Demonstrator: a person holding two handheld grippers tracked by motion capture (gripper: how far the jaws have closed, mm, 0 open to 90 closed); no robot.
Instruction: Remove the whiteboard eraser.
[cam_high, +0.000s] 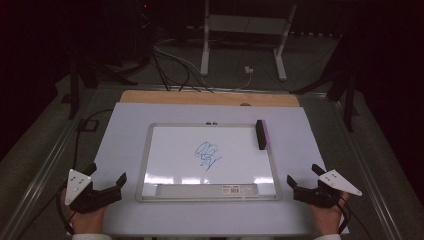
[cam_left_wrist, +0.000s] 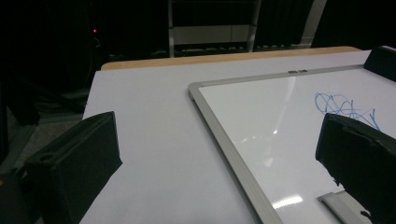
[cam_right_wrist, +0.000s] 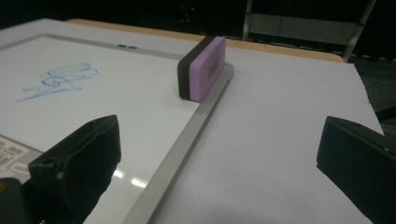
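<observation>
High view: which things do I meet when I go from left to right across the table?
left gripper → whiteboard → blue scribble → eraser → right gripper

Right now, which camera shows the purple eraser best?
The right gripper view: the purple eraser is close, standing on edge on the whiteboard's right frame, its purple side and black felt both clear. The high view shows it small and far. The left gripper view catches a dark corner.
</observation>
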